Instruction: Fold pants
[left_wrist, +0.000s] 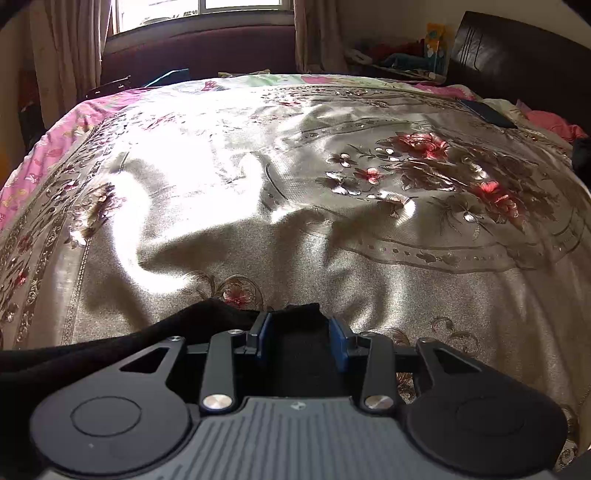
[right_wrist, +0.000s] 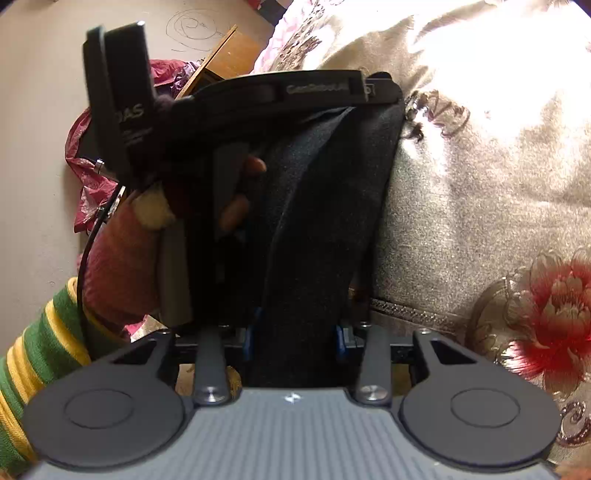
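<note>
The black pants (left_wrist: 207, 321) bunch at the near edge of the bed, and a fold of them fills the gap between the blue pads of my left gripper (left_wrist: 301, 338), which is shut on the cloth. In the right wrist view the same black pants (right_wrist: 325, 206) run as a taut band from my right gripper (right_wrist: 295, 338), shut on them, up to the casing of the left device (right_wrist: 317, 88). A person's hand (right_wrist: 240, 192) holds that device. The band hangs along the bed's side.
A shiny beige bedspread with red flowers (left_wrist: 369, 258) covers the bed. On its far right lie a dark flat object (left_wrist: 487, 112) and pink clothes (left_wrist: 550, 123), below a dark headboard (left_wrist: 517, 55). A red plastic bag (right_wrist: 85, 177) and a striped sleeve (right_wrist: 37, 350) are over the floor.
</note>
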